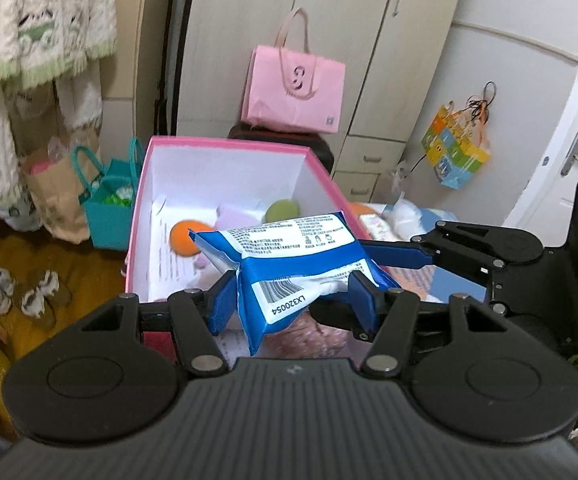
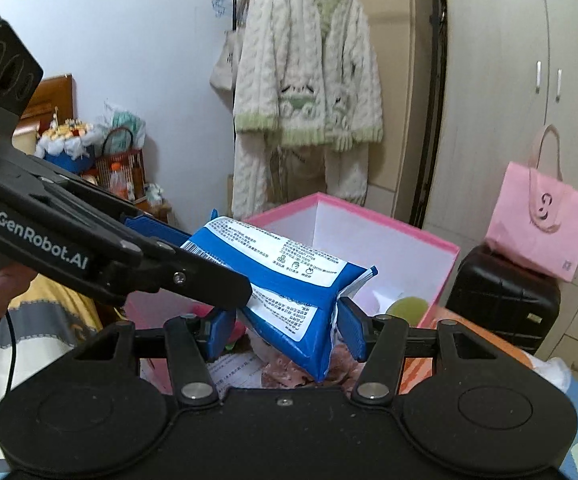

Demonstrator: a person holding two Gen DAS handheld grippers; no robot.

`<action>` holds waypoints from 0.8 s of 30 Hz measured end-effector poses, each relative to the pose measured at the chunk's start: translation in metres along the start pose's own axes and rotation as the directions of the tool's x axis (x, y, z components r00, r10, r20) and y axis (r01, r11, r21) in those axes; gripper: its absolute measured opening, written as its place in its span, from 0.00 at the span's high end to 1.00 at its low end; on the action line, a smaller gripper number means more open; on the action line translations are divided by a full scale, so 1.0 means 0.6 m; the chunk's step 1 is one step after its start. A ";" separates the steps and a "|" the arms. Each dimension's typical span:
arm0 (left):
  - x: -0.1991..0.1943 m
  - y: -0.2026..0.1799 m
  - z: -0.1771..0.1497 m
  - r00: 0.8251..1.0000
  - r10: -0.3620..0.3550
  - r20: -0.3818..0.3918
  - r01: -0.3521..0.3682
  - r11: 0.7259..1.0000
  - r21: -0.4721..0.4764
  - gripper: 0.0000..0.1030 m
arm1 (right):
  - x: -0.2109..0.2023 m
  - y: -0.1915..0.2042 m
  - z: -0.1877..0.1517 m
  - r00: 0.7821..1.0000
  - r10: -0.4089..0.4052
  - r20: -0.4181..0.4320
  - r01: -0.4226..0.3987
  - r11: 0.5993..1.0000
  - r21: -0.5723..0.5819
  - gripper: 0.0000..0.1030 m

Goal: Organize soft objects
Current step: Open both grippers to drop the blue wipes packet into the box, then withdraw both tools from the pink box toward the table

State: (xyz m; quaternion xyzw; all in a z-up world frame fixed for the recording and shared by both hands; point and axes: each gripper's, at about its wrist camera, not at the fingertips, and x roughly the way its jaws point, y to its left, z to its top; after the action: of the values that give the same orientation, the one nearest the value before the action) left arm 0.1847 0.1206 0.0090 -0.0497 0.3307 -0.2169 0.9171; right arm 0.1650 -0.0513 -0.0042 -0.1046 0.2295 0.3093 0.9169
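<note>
A blue and white soft pack [image 1: 289,264] is held above the pink box [image 1: 225,142]. My left gripper [image 1: 293,304] is shut on its near end. My right gripper [image 2: 285,328] is shut on the same pack [image 2: 289,292] from the other side; it also shows in the left wrist view [image 1: 401,254] at the right. The left gripper shows in the right wrist view [image 2: 193,268] at the left. Inside the box lie an orange ball [image 1: 187,236], a green ball [image 1: 283,210] and a lilac soft item [image 1: 233,216]. A pink fuzzy item [image 1: 317,334] lies under the pack.
A pink paper bag [image 1: 295,88] stands on a black suitcase [image 2: 501,300] behind the box. A teal bag [image 1: 109,204] and a brown paper bag [image 1: 55,196] stand at the left on the floor. A white robe [image 2: 309,88] hangs by the wardrobe [image 1: 329,20].
</note>
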 end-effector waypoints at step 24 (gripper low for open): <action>-0.029 -0.081 0.013 0.995 0.072 0.063 -0.080 0.987 0.136 0.37 | -0.117 -0.143 -0.023 1.000 0.000 -0.005 0.001 0.981 0.192 0.37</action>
State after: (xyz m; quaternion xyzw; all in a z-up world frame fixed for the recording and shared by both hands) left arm 0.1599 0.0839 0.0365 0.0207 0.2898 -0.2025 0.9352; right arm 0.1633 -0.1596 0.0219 -0.0166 0.2603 0.2853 0.9223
